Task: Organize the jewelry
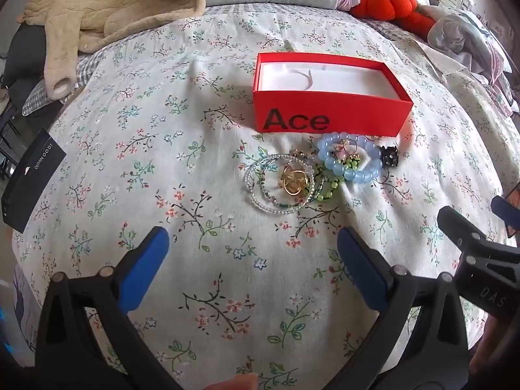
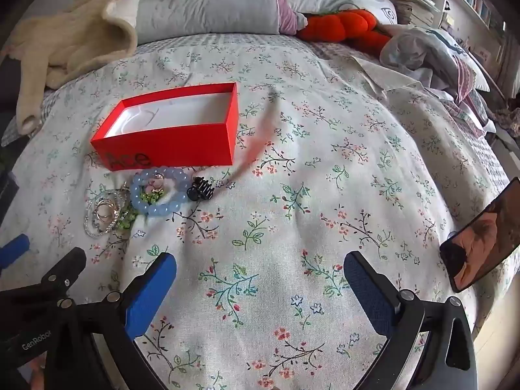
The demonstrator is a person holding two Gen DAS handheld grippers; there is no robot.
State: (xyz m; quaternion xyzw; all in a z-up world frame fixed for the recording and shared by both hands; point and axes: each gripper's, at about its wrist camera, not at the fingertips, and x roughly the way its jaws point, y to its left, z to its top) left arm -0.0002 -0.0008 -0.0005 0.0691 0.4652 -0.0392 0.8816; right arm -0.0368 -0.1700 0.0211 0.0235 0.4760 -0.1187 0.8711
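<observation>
An open red box (image 1: 328,115) marked "Ace", white and empty inside, lies on the floral bedspread; it also shows in the right wrist view (image 2: 169,148). In front of it lies a pile of jewelry: a blue bead bracelet (image 1: 349,159) (image 2: 159,191), clear bead bracelets (image 1: 279,185) (image 2: 100,217) around gold rings (image 1: 294,180), green beads (image 1: 331,188) and a black hair claw (image 1: 390,156) (image 2: 201,190). My left gripper (image 1: 253,243) is open and empty, short of the pile. My right gripper (image 2: 260,269) is open and empty, right of the pile.
A beige knit garment (image 1: 97,9) and pillows (image 2: 208,0) lie at the bed's far end with an orange plush (image 1: 386,5). A black box (image 1: 29,175) sits at the left edge. A phone (image 2: 484,243) lies at the right edge. Crumpled clothes (image 2: 432,52) are far right.
</observation>
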